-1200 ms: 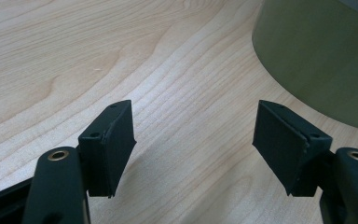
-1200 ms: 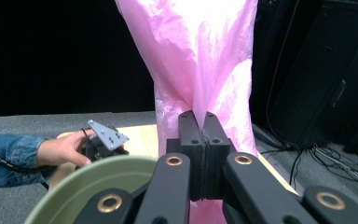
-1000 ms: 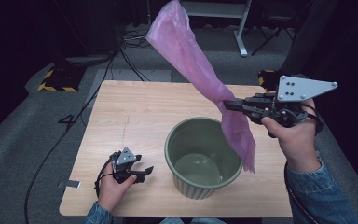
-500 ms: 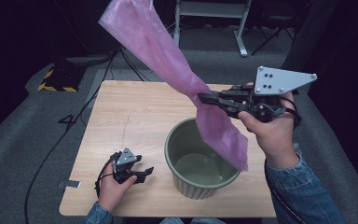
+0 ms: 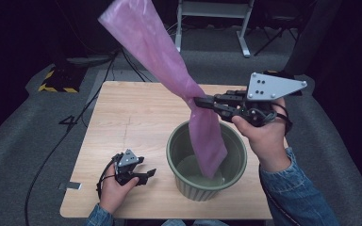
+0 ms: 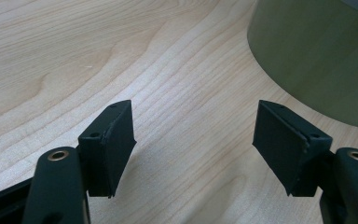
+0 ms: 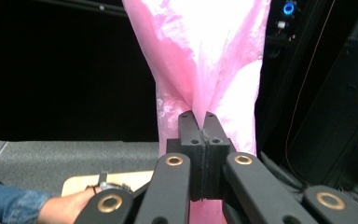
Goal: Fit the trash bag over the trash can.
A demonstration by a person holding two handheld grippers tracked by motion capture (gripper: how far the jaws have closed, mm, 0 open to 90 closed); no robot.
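A long pink plastic bag [image 5: 169, 75] is pinched near its middle by my right gripper [image 5: 199, 100], which is shut on it above the green bin [image 5: 231, 181]. The bag's upper part flares up and to the left; its lower end hangs down inside the bin. In the right gripper view the jaws stand pressed together on the gathered pink bag [image 7: 200, 60]. My left gripper [image 5: 148, 176] rests on the table at the front left, beside the bin, open with nothing between its pads [image 6: 114, 140]. The bin's wall [image 6: 317, 56] shows at the upper right of the left gripper view.
The wooden table [image 5: 132, 122] stands on grey carpet. A black cable [image 5: 52, 150] runs along the floor at the left, and a yellow-and-black striped block [image 5: 56, 81] lies at the back left. A white metal frame [image 5: 212, 19] stands behind the table.
My right hand has carried the bag leftward until it hangs over the bin, and its lower end now dips inside. The bag's top has swung to the left. The left gripper has stayed put.
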